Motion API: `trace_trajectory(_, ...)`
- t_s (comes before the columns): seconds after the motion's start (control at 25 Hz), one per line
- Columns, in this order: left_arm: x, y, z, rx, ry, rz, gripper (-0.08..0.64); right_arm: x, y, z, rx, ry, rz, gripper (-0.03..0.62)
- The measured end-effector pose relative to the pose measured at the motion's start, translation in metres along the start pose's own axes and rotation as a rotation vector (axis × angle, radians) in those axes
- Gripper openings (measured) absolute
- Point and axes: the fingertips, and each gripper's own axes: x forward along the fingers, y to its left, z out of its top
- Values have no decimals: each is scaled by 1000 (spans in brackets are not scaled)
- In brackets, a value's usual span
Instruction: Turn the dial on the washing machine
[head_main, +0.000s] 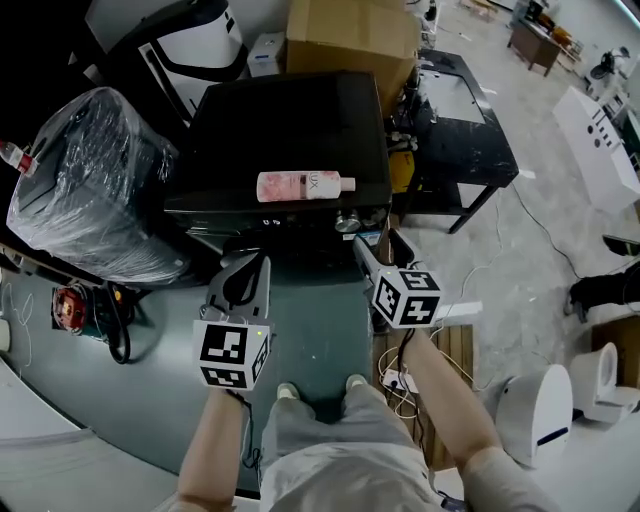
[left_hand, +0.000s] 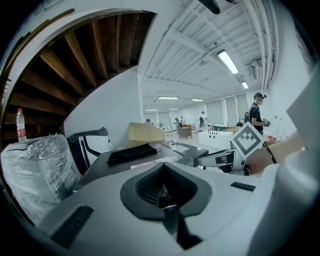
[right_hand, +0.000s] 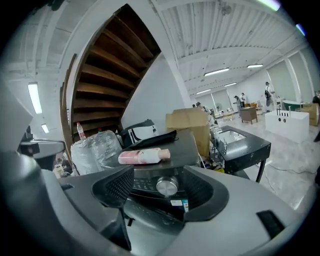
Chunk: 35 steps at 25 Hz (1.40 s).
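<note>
The black washing machine (head_main: 290, 130) stands ahead of me, with a pink bottle (head_main: 305, 185) lying on its lid. Its silver dial (head_main: 347, 222) sits at the right of the front control panel. My right gripper (head_main: 364, 248) is open just short of the dial; in the right gripper view the dial (right_hand: 167, 186) shows between the spread jaws of this gripper (right_hand: 161, 194), with no contact. My left gripper (head_main: 246, 268) hangs lower left of the panel. In the left gripper view its jaws (left_hand: 164, 194) meet with nothing between them.
A plastic-wrapped appliance (head_main: 90, 190) stands left of the washer, a cardboard box (head_main: 350, 35) behind it and a black metal table (head_main: 460, 130) to its right. I stand on a green mat (head_main: 310, 330). A power strip with cables (head_main: 400, 380) lies by my right foot.
</note>
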Motion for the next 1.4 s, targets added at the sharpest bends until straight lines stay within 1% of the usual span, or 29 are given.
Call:
trace_trajectory(0.08,5,5,-12,8,-10,-12,20,12,4,-8,-47,5,-10,313)
trace_trajectory(0.2,9,11,-28,-9,-30,-32,20,29,6,-24,-100,17,-33,313)
trace_trajectory(0.36,16,24,-53,-7,-26,-45,20,50,-5,-45,-85,15,-101,313)
trace_trajectory(0.56,23,40,-72,-33,-29,-51,20,77,-16,-73,-94,14,-162,313)
trace_trajectory(0.76,29,49,-85,-52,-27,-59,20,95,-23,-90,-152,11,-193,322)
trace_trajectory(0.92,35,54,-101,-90,7,-69,20,104,-26,-98,-174,22,-194,330)
trace_trajectory(1.04,38,58,-111,-113,29,-74,20,107,-28,-95,-158,3,-200,331)
trace_trajectory(1.12,40,59,-115,-121,37,-76,20,111,-31,-95,-125,-2,-205,330)
trace_trajectory(1.2,41,58,-118,-121,43,-81,20,114,-33,-98,-96,2,-204,330)
trace_trajectory(1.4,44,54,-123,-110,59,-101,20,115,-32,-98,-78,-21,-181,330)
